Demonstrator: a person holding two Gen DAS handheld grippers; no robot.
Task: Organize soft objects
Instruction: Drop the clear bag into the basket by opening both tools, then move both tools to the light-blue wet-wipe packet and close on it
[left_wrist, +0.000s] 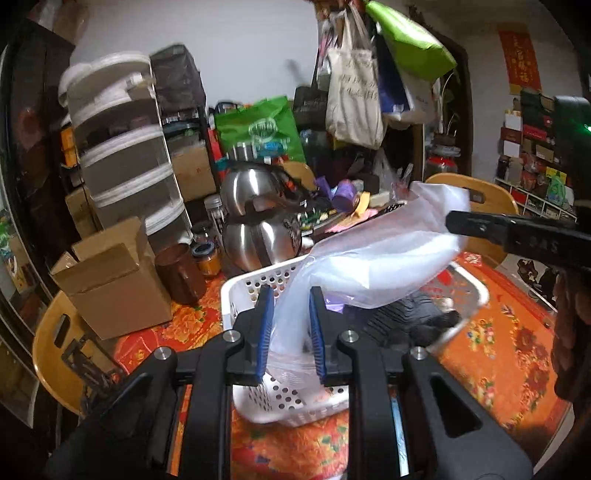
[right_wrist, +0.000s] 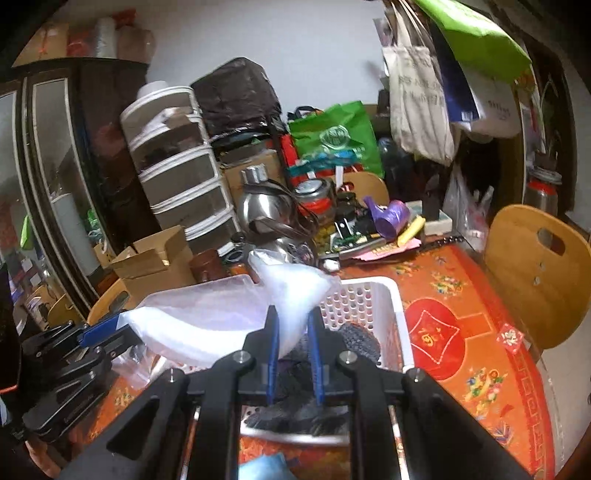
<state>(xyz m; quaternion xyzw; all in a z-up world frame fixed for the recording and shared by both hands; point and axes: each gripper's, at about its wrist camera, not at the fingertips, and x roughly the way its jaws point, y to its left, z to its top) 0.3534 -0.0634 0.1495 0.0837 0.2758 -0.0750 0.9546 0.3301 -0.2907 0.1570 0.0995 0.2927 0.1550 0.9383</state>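
A translucent white plastic bag (left_wrist: 384, 251) hangs stretched between both grippers above a white perforated basket (left_wrist: 243, 295). My left gripper (left_wrist: 291, 328) is shut on one end of the bag. My right gripper (right_wrist: 293, 339) is shut on the other end of the bag (right_wrist: 229, 317); it also shows in the left wrist view (left_wrist: 461, 225) at the right. Dark knitted cloth (right_wrist: 354, 339) and something purple (left_wrist: 340, 299) lie inside the basket (right_wrist: 373, 295).
An orange flowered cloth (right_wrist: 480, 332) covers the table. Steel kettles (left_wrist: 258, 236), a brown jar (left_wrist: 181, 273), a cardboard box (left_wrist: 114, 284) and clutter stand behind the basket. A drawer tower (left_wrist: 125, 147) is at the back left. Wooden chairs (right_wrist: 535, 273) stand around.
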